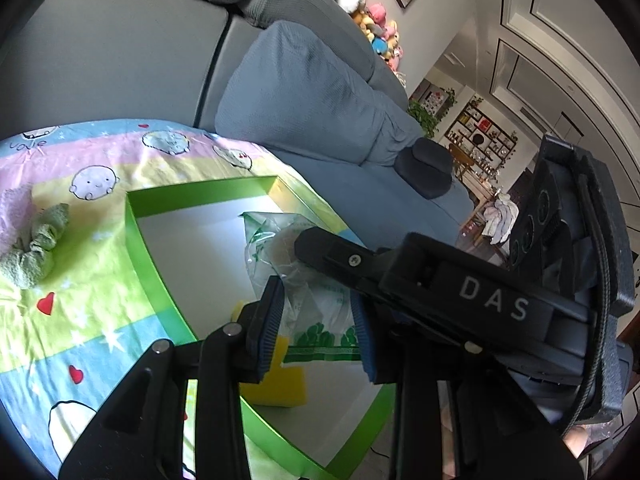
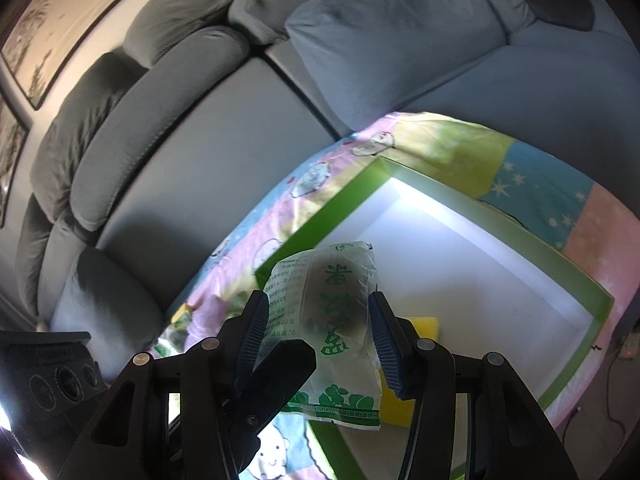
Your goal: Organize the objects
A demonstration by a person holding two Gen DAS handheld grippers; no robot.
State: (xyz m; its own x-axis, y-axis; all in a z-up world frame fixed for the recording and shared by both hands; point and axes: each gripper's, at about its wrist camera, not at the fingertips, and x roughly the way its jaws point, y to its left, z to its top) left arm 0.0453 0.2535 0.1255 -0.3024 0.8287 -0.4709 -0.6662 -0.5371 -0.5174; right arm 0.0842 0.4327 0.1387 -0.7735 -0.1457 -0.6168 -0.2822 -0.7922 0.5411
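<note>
The packet, a clear wrapper with green print, hangs just above the green tray, at about 6 o'clock of its white floor, over a yellow sponge that lies inside. In the right wrist view the right gripper has its jaws apart on either side of the packet, not visibly pressing it, while one finger of the left gripper crosses in from 7 o'clock and overlaps the wrapper's lower corner. In the left wrist view the left jaws also stand apart around the packet, and the right gripper's finger lies across it from 3 o'clock; I cannot tell which tool actually bears the weight. That is the risk as I judge it: the film is thin and slippery, so a loose hold could let it slide out and land on the tray's near wall or outside on the cloth. The two tools are also crowded, and closing either could pinch the other's finger or crumple the wrapper. A green scrunchie waits on the cloth at 9 o'clock, well apart from the tray. The surface is a soft pastel cartoon-print cloth beside a grey sofa, so the tray may rock under a push. Beyond are plush toys, framed pictures and a shelf.
</note>
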